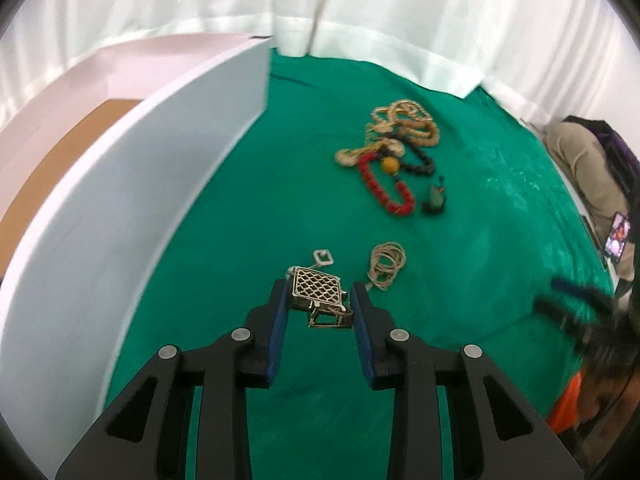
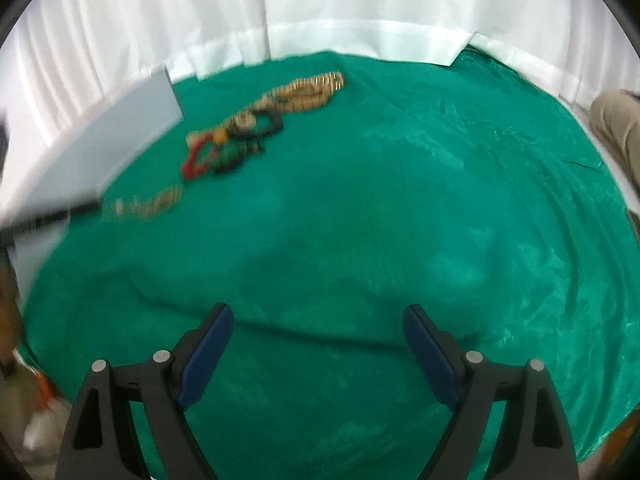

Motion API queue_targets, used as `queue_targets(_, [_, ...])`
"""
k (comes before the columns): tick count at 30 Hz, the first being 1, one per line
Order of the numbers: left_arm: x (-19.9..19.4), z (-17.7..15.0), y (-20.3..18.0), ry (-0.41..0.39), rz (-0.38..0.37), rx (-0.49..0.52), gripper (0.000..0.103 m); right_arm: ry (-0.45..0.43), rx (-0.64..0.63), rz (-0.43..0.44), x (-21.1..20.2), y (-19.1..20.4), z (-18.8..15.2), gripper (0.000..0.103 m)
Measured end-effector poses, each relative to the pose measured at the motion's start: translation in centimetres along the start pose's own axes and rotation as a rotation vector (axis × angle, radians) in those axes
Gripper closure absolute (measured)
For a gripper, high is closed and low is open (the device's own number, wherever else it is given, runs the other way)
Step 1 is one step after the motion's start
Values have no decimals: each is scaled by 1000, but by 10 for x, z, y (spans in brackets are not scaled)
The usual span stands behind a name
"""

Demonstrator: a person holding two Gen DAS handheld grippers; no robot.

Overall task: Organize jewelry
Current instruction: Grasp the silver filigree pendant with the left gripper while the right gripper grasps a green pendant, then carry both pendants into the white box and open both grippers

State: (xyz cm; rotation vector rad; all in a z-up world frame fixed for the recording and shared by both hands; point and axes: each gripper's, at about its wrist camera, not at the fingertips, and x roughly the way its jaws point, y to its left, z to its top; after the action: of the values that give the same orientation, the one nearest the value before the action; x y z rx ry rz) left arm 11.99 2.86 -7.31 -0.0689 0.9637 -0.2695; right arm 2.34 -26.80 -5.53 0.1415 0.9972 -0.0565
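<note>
My left gripper is shut on a gold filigree pendant with a small square link just beyond it, above the green cloth. A coil of thin gold chain lies just to the right. A pile of gold, red and black bead necklaces with a green pendant lies farther back. My right gripper is open and empty over bare cloth; the pile and the chain show blurred at upper left.
A white box with a brown inside stands on the left; its wall shows in the right wrist view. White curtain hangs behind. A seated person is at the right edge.
</note>
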Motion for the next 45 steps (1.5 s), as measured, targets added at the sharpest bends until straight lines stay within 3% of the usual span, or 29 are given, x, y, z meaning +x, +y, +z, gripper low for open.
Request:
queue_targets(2, [-9,-8,10,-9,3,-17,72,-12,0,47,0,6,16,20])
queue_targets(3, [-15,-12,15,-15,1,-27,72,-18,0,78,2,10,25,34])
queue_targets(5, [-23,-18,23,-29,-2,-44,72,3,12,144,15,20,48,50])
queue_targets(8, [-31,-24,29,-49,8,-51,72,28,37,186,41,38,73,52])
queue_targets(11, [-34,-29,31,-55,12,-55,72,29,37,159,64,56,88,52])
queue_targets(14, [-35,-33,30,-57,19,-49,72,60,128,102,91,60,100,52])
queue_targets(18, [-32,-37,29,-44,9,-43,72,99,109,19,107,69,98,76])
queue_targets(21, [-37,-37,30,-53,-11,-52,72,114,104,45,98,68,96,94])
queue_targets(33, [-112,-16,29,-135,-115,-86,72,-18,20,252,-18,75,104,94])
queue_targets(39, [-191,1,42,-256,-132,-126,72,-67,-94,358,-50,122,108,94])
queue_targets(42, [-234,9,60,-325,-101,-128,72,-79,-160,418,-61,153,109,94])
queue_targets(45, [-253,23,80,-346,-66,-124,72,-81,-223,484,-65,186,114,94])
